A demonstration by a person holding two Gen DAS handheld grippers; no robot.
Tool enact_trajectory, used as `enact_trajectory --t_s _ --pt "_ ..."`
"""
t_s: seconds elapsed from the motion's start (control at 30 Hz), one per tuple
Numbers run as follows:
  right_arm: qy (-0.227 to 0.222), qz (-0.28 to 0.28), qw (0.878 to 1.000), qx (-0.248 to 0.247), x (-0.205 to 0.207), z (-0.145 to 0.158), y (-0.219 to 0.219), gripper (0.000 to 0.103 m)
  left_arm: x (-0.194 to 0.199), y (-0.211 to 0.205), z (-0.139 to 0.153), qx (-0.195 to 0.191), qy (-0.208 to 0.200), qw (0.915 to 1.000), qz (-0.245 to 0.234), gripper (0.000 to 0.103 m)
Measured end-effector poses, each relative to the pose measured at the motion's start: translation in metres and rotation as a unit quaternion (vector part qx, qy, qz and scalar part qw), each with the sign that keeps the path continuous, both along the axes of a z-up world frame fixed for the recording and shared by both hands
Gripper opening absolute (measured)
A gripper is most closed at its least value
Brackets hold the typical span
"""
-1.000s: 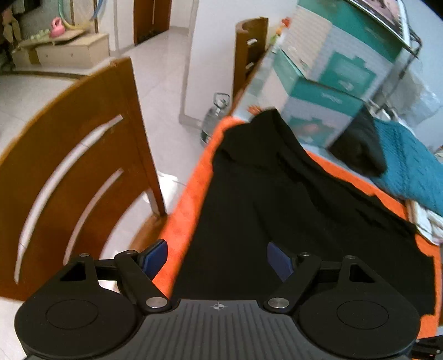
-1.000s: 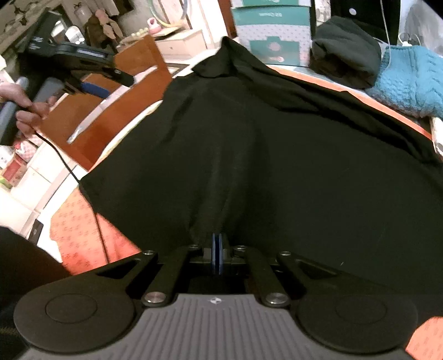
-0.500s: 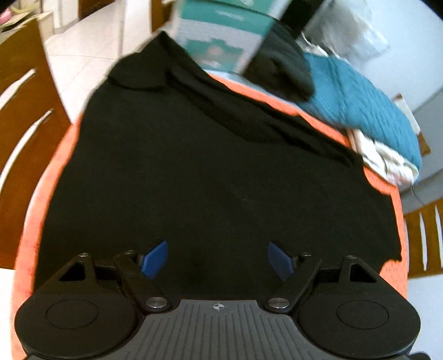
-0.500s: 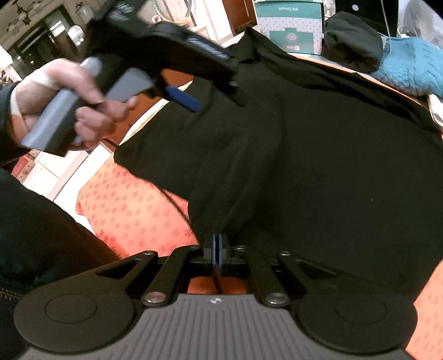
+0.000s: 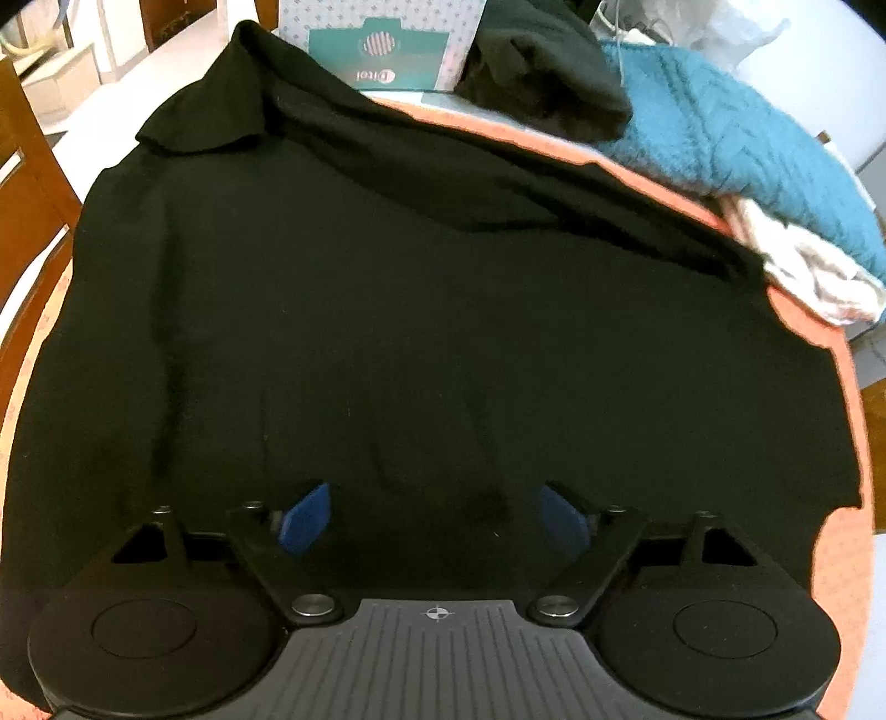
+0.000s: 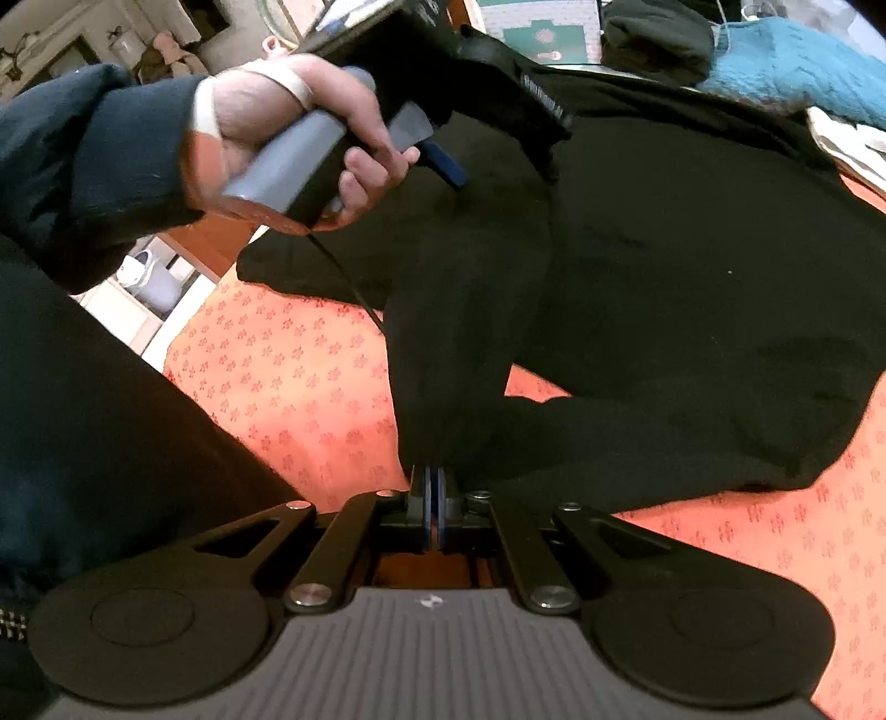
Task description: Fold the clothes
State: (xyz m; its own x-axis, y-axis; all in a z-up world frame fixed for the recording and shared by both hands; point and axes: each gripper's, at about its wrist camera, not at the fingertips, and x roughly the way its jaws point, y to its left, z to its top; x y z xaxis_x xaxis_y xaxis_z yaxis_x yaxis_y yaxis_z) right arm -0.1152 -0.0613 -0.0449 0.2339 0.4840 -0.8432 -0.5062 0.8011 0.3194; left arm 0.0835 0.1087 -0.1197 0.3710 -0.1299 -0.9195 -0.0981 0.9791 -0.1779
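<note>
2 grippers work over 1 black garment (image 5: pixel 421 310) that lies spread across an orange patterned tablecloth (image 6: pixel 288 382) and fills most of the left wrist view. in that view the left gripper (image 5: pixel 434 512) sits at the bottom centre, pointing steeply down at the cloth; its blue pads (image 5: pixel 304 518) stand apart and the jaws are closing, with a low ridge of black fabric between them but neither pad visibly pressing on it. in the right wrist view the right gripper (image 6: pixel 433 498) is at the lower centre with its jaws pinched tight on an edge of the black garment, and the fabric rises from the pads in a taut, tented fold toward the upper middle of the frame. at the upper left of that view a hand (image 6: pixel 277 138) in a dark sleeve (image 6: pixel 94 166) grips the grey handle of the left gripper, whose blue fingertip hangs just above the garment. at the top of the left wrist view, beyond the garment's far edge, stand a teal and white cardboard box (image 5: pixel 382 44), a folded dark cloth (image 5: pixel 548 72) just right of it, and a teal knitted item (image 5: pixel 725 127) resting on a pale folded cloth (image 5: pixel 814 271) at the upper right. a wooden chair (image 5: pixel 27 183) shows at the left edge.
</note>
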Motion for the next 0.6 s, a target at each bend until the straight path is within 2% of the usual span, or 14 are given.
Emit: enact_trajectory --t_s 0.03,0.07,0.1,0.23,0.37,0.47,0.6 --pt "-0.002 -0.002 1.0 0.0 -0.001 0.001 -0.003 0.003 -0.002 -0.001 -0.002 0.007 -0.002 1.0 -0.001 0.039" --pt "-0.005 -0.003 1.0 0.0 -0.003 0.003 -0.006 0.003 -0.006 0.001 -0.001 0.003 -0.009 0.9999 0.004 0.024" --pt "-0.01 -0.005 1.0 0.0 -0.003 0.005 -0.011 0.003 -0.011 0.003 0.0 -0.001 -0.017 0.9998 0.01 0.004" --pt "-0.028 -0.012 1.0 0.001 0.005 0.015 -0.044 0.004 -0.031 0.014 0.016 -0.016 -0.047 0.9979 0.042 0.004" --pt "-0.037 -0.024 0.999 -0.001 0.023 0.017 -0.089 0.004 -0.068 0.035 0.036 -0.027 -0.067 0.9931 0.092 0.004" --pt "-0.035 -0.017 0.999 -0.012 0.04 0.011 -0.119 0.004 -0.11 0.051 0.046 -0.037 -0.071 0.9854 0.15 0.004" --pt "-0.032 0.002 0.999 -0.026 0.059 0.002 -0.152 0.008 -0.177 0.063 0.054 -0.04 -0.069 0.9688 0.235 0.004"
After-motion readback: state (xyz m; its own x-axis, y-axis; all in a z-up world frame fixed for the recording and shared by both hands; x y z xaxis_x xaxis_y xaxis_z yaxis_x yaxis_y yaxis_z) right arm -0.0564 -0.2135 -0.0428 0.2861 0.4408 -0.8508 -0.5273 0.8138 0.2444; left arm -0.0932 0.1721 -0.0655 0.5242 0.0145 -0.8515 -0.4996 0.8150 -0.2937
